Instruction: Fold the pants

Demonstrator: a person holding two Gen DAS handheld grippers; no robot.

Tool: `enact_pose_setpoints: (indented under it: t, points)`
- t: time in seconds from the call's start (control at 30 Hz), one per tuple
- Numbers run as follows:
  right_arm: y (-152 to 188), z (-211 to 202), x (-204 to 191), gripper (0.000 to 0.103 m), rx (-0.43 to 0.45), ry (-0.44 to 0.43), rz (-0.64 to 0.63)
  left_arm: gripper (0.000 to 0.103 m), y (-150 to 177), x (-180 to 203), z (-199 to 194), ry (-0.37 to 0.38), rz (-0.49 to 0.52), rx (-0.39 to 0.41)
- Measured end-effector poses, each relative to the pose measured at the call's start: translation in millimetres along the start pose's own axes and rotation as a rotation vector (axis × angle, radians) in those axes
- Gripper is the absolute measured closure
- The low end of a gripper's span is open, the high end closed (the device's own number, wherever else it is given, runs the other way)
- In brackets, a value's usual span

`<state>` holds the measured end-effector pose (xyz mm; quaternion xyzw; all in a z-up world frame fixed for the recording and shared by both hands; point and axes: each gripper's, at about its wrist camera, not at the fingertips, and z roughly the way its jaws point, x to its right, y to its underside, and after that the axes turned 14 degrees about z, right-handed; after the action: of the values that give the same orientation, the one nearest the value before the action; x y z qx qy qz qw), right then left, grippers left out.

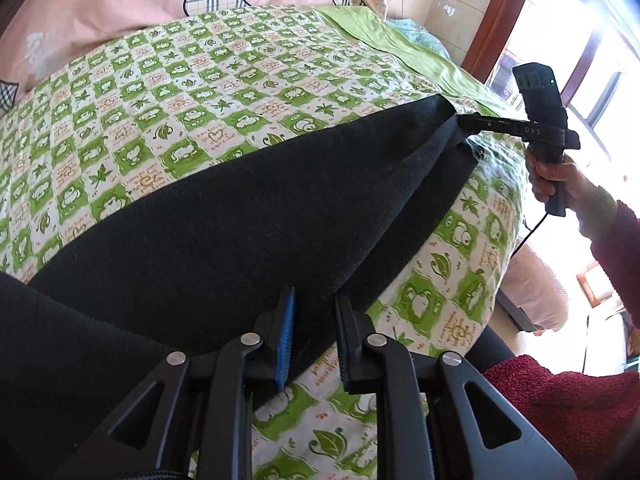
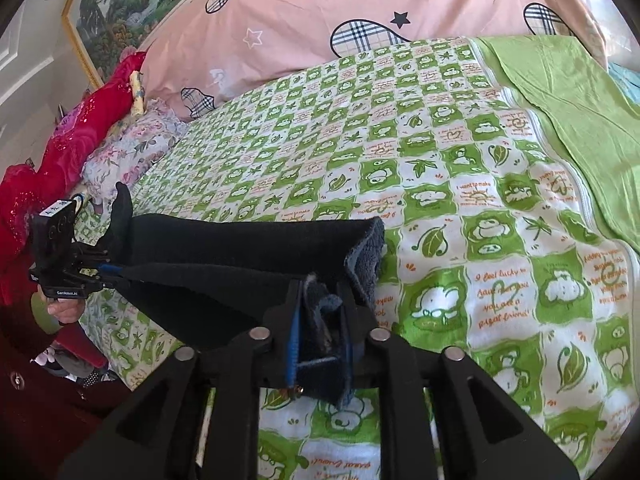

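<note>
Black pants lie lengthwise, folded, on the green-checked bed sheet. My left gripper stands slightly open at the near end, the cloth's edge lying loose between its fingers. At the far end, a hand holds my right gripper at the pants' corner. In the right wrist view the pants stretch away to the left. My right gripper is slightly open around a bunch of fleece-lined cloth. The left gripper sits at the far left end.
A pink duvet with plaid hearts lies along the back of the bed. Red and floral cushions are piled at the left. A plain green sheet covers the right side. A window and a red sleeve are on the right.
</note>
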<state>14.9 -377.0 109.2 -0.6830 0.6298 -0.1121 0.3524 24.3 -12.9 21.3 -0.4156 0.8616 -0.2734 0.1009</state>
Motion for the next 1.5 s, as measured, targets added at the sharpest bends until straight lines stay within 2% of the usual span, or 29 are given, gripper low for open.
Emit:
enact_pose_setpoints:
  t: [0.07,0.17,0.3,0.47,0.53,0.7,1.0,1.1,1.33,1.5]
  points:
    - [2.6,-7.4,-1.7,0.063,0.015,0.012,0.004,0.083,2.1,2.0,-3.6,0.008,-0.009,0.009]
    - [7.0,-16.4,-4.8,0.062,0.028,0.016,0.010,0.080,5.5,4.4,-9.3,0.008,-0.027,0.020]
    - [13.4,-27.5,-11.8,0.061,0.057,0.022,0.013,0.066,10.7,1.1,-18.7,-0.001,-0.082,0.033]
    - [19.8,-35.3,-29.7,0.058,0.096,-0.021,0.008,0.066,19.8,-11.1,-29.1,-0.035,-0.183,0.034]
    - [21.7,-32.5,-39.5,0.057,0.097,-0.041,0.001,0.061,24.1,-20.0,-34.9,-0.056,-0.238,0.034]
    - [24.0,-8.0,-69.0,0.056,0.053,-0.108,-0.040,0.058,30.6,-45.6,-46.7,-0.094,-0.369,0.031]
    - [27.4,45.0,-112.5,0.056,-0.061,-0.187,-0.093,0.048,33.1,-92.3,-57.4,-0.165,-0.527,-0.049]
    - [27.8,61.7,-129.4,0.056,-0.100,-0.216,-0.117,0.044,34.1,-109.4,-64.5,-0.214,-0.575,-0.084]
    - [25.5,99.3,-176.9,0.056,-0.181,-0.324,-0.182,0.043,44.3,-157.4,-79.9,-0.271,-0.739,-0.154]
    - [24.2,127.6,-219.2,0.049,-0.240,-0.407,-0.238,0.043,40.5,-189.3,-81.8,-0.302,-0.821,-0.207]
